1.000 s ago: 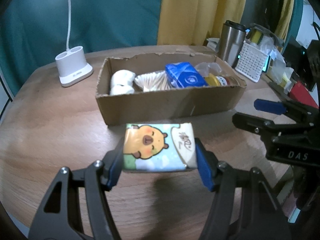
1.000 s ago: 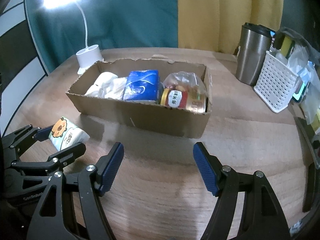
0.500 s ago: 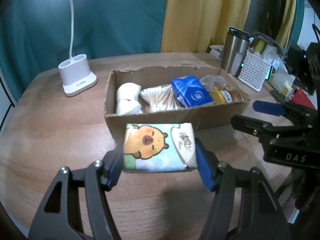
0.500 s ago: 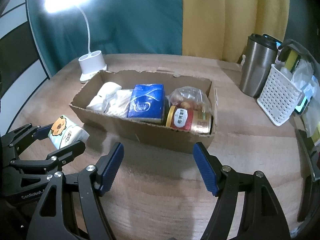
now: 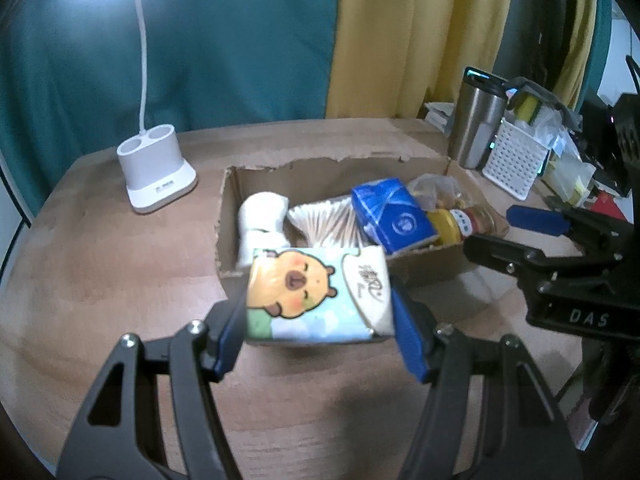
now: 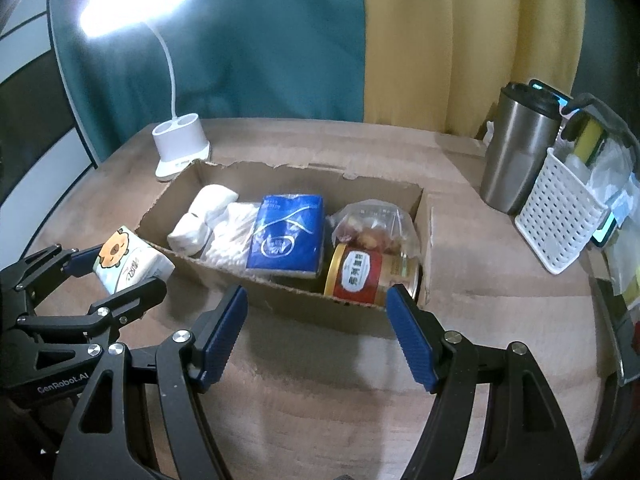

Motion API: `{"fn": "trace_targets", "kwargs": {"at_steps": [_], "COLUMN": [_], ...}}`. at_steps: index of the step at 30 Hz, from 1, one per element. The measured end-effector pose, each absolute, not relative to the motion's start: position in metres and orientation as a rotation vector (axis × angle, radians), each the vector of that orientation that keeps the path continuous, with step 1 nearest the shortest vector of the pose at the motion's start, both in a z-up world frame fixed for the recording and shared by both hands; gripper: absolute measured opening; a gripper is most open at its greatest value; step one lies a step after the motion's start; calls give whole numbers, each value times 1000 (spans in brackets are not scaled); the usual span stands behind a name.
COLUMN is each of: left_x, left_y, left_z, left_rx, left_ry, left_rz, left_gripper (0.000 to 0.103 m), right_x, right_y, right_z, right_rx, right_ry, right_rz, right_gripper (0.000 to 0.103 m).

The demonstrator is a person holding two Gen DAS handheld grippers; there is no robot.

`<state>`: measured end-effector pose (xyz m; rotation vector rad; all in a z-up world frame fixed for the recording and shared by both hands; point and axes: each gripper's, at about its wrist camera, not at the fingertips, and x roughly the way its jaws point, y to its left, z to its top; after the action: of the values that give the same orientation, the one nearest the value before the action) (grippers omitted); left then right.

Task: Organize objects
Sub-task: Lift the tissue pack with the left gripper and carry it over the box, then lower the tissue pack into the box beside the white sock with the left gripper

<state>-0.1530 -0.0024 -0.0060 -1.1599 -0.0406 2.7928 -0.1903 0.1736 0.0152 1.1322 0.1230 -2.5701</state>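
The left gripper (image 5: 320, 316), jaws clamped on the tissue pack (image 5: 316, 292), has lifted closer to the cardboard box (image 5: 424, 268), probably next to go in, while the right gripper (image 6: 316, 332) hangs with jaws wide and empty.

The tissue pack (image 5: 316, 294) sits between the left gripper (image 5: 320, 320) pads, above the table (image 5: 100, 280). Ahead of it lies the cardboard box (image 5: 420, 268), holding a roll (image 5: 262, 220), cotton swabs (image 5: 324, 222), a wrapped packet (image 5: 392, 216), a bag (image 6: 372, 226) and a jar (image 6: 370, 274) in a row. Ahead-left of the box stands the lamp base (image 5: 154, 174). The right gripper (image 6: 316, 336) hangs before the box's jar end; tumbler (image 6: 516, 152) and basket (image 6: 560, 216) stand ahead-right.
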Motion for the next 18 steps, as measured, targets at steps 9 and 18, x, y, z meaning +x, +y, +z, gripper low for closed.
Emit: {"fn": "trace_targets", "kwargs": {"at_steps": [9, 18], "left_x": [-164, -175], "left_y": [-5, -7], "left_z": [1, 5], "left_rx": [-1151, -1141], "left_ry": [-45, -49], "left_rz": [2807, 2818], "left_gripper": [65, 65], "right_x": [-201, -210], "right_y": [171, 171], "right_z": [22, 26], "right_rx": [1115, 1104], "right_ry": [123, 120], "right_rz": [-2575, -2575], "right_gripper": [75, 75]}}
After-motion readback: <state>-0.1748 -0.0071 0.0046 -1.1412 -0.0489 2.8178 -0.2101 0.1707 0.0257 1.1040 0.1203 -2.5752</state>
